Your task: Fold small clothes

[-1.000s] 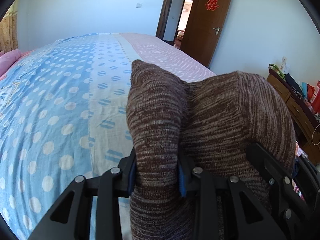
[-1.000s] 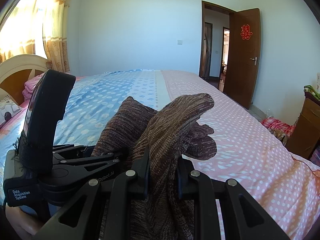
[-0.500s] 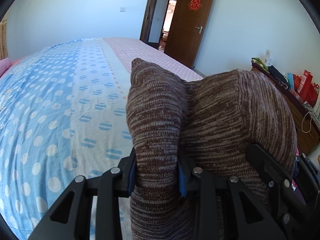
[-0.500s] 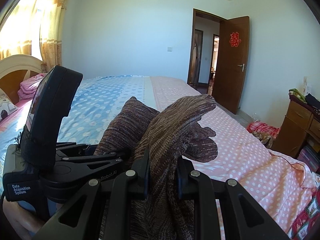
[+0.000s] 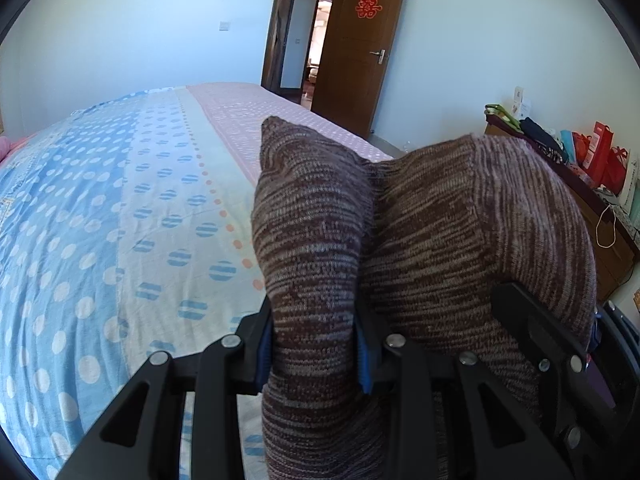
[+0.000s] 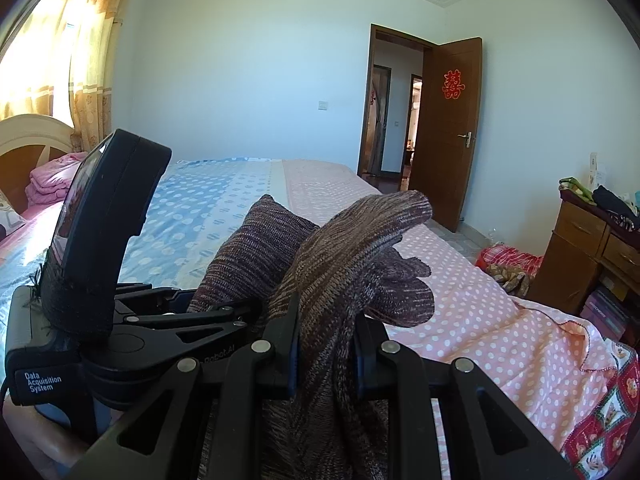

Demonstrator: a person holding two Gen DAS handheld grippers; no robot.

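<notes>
Low in the centre of the left wrist view, our left gripper (image 5: 316, 344) has its jaws closed tight on a fold of the brown knit garment (image 5: 316, 240), which bulges up between the blue-lined fingers (image 5: 264, 344) and fills the middle of the frame. To the right of that fold, a second, broader hump of the same garment drapes over the black body of our other tool at the lower right.

In the right wrist view, our right gripper (image 6: 326, 356) sits bottom centre, also clamped on the brown knit garment (image 6: 352, 256); the cloth rises from the jaws and curls over toward the upper right, with a loose flap hanging just right of the fingers. At the left of this frame we see the left gripper (image 6: 224, 316) from the side, pinching its own part of the garment, with its black camera housing (image 6: 108, 216) standing above it. Both tools are held close together, the garment lifted clear of the bed (image 6: 500, 320).

Beyond, the bed's spotted blue and pink cover (image 5: 100, 220) spreads to the left and centre. An open brown door (image 6: 448, 128) stands at the upper right, a wooden dresser (image 6: 584, 252) at the right edge, and curtains (image 6: 80, 52) at the upper left.
</notes>
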